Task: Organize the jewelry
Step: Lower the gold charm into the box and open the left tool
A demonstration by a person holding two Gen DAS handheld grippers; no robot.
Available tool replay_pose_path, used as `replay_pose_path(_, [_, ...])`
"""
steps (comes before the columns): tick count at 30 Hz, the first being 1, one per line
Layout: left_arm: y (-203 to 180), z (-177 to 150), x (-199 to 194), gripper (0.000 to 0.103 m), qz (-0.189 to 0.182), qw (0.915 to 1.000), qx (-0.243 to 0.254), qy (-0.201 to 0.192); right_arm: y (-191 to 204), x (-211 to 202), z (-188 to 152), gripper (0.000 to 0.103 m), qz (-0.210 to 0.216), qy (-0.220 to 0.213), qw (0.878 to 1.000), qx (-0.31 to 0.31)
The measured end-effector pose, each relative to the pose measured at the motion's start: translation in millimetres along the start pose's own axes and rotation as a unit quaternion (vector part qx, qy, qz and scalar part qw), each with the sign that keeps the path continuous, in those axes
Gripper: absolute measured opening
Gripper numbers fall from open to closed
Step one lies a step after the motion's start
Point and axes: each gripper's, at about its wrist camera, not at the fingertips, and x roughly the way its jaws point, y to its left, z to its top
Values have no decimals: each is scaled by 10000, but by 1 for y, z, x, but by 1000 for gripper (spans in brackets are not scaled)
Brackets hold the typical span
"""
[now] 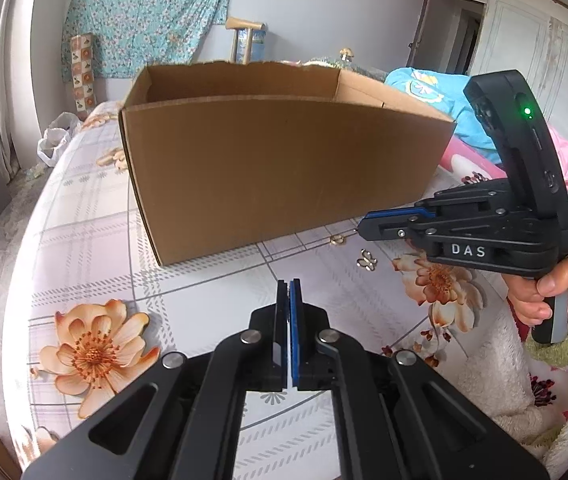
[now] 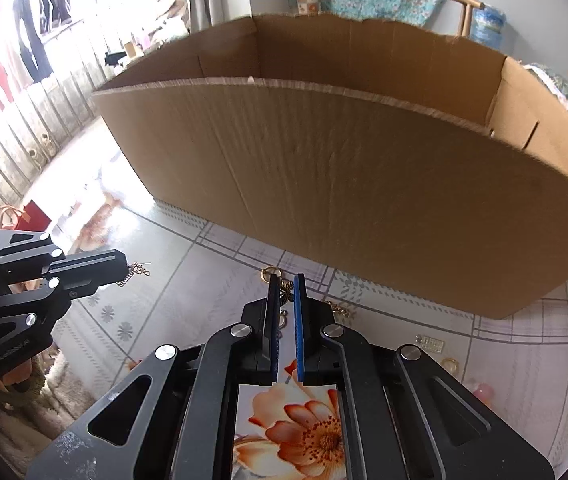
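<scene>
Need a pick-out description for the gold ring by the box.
Start at the open cardboard box on the floral bedsheet. At the foot of its near wall lies a gold ring. Unlike the butterfly charm beside it, it is a plain loop, nearest the box.

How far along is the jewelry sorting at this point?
Done: unclear, since the floor of the cardboard box is hidden. In hand: the left gripper is shut on a gold dangling piece, the right gripper on a butterfly piece. Left: a gold ring, a chain piece, a rectangular piece and another ring lie on the floral sheet.
</scene>
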Motion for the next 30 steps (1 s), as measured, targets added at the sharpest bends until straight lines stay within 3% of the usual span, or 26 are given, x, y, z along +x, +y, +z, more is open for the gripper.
replay_pose_path(7, [-7,15,-35,0,-69,9990,64,-434,6,-45,2,5,298,-504,9982,126])
replay_pose_path(13, [-13,55,-76,0,-408,9929,218,-1093,8,-97,23,5,602,-1207,9909,51])
replay_pose_path(17, [-15,91,-78,0,-453,9903,412,-1245,0,-111,47,5,719,-1450,9868,0])
replay_pose_path(22, [-15,139,-43,0,-467,9944,491,-808,-25,-94,87,5,826,-1127,9901,125])
replay_pose_path(25, [-5,161,-3,0,-585,9979,214,-197,-42,-65,106,5,892,-639,9935,318])
replay_pose_path(30, [10,179,58,0,-566,9967,-57,572,-70,-19,120,5,960,105,9928,709])
